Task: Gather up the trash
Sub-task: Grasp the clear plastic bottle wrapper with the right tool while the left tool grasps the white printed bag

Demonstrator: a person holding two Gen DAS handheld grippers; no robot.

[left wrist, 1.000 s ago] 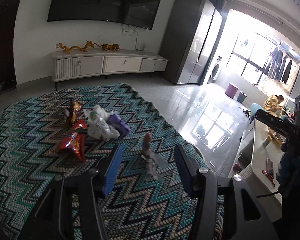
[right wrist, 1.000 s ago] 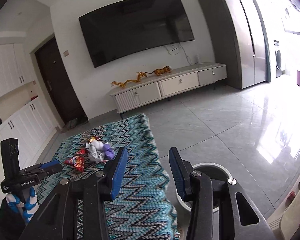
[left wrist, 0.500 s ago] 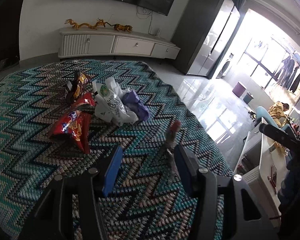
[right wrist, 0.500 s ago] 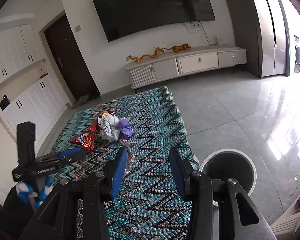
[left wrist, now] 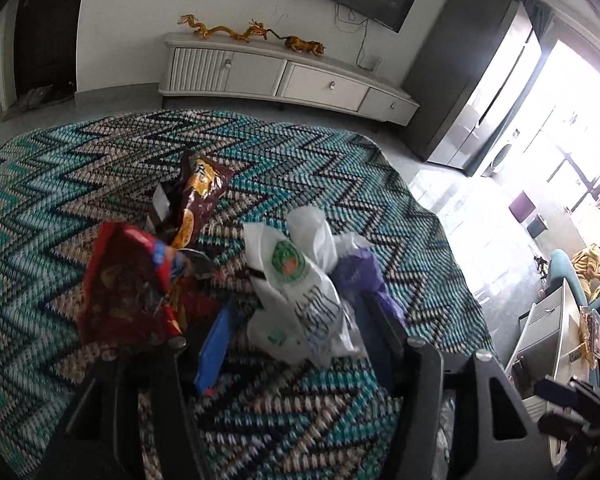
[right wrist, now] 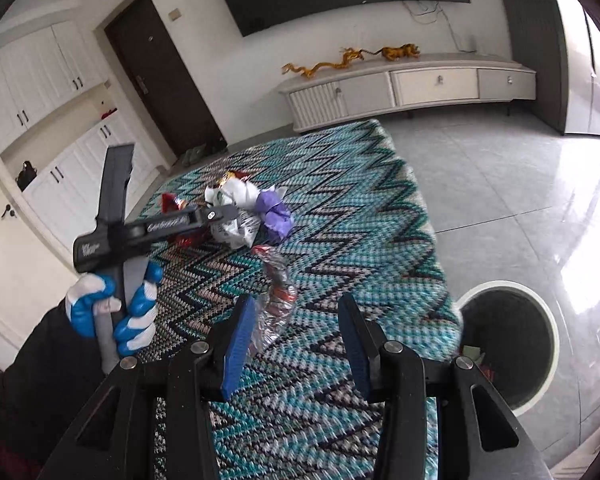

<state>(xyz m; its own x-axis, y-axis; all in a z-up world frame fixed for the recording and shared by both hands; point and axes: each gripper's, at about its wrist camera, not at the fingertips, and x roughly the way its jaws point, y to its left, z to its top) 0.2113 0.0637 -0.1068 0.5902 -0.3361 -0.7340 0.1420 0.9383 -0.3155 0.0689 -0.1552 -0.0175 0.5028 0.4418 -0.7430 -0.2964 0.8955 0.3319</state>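
A heap of trash lies on the zigzag rug [left wrist: 60,184]: a white plastic bag [left wrist: 300,292], a purple bag [left wrist: 360,276], a red snack packet [left wrist: 128,288] and a brown snack packet [left wrist: 200,196]. My left gripper [left wrist: 296,332] is open, its jaws either side of the white bag. My right gripper [right wrist: 296,336] is open, just above a crumpled silver-and-red wrapper [right wrist: 276,292] lying apart from the heap [right wrist: 240,212]. The left gripper also shows in the right wrist view [right wrist: 220,216], held in a blue-and-white gloved hand.
A round white-rimmed bin [right wrist: 508,344] stands on the tiled floor by the rug's right edge. A white TV cabinet [left wrist: 284,76] with gold figurines runs along the far wall. A dark fridge [left wrist: 472,76] stands right. A person sits far right [left wrist: 592,264].
Both grippers moved forward and down toward the rug. The left one closed in on the heap and now straddles the white bag. The right one came over the lone wrapper.
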